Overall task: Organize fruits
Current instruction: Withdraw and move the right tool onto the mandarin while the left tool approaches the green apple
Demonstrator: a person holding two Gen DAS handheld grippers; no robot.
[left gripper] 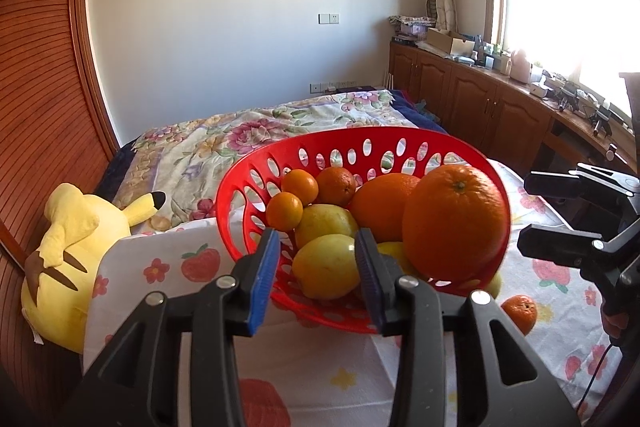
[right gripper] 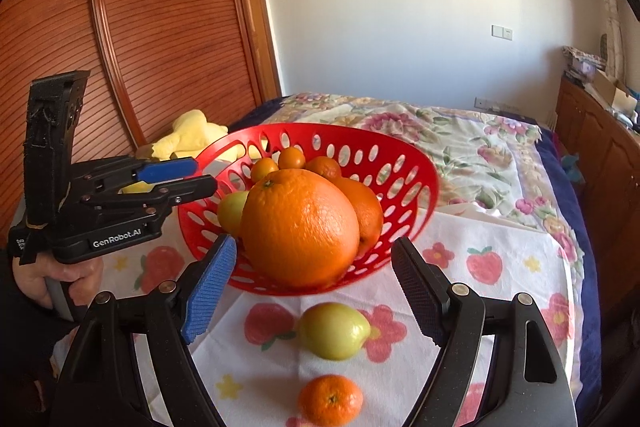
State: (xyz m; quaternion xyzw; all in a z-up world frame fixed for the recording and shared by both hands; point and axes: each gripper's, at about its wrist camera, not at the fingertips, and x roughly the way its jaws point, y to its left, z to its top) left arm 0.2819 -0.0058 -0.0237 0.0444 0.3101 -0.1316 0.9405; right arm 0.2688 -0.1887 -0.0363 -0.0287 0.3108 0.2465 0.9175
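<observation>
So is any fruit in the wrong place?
Yes. A yellow-green lemon and a small orange mandarin lie on the strawberry-print cloth, outside the red perforated plastic basket where the other fruit sits.

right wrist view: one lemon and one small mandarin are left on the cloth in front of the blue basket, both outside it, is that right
Nearly. The basket is red, not blue, as the right wrist view shows. The rest holds: one lemon and one small mandarin lie on the cloth in front of it, both outside it.
</observation>
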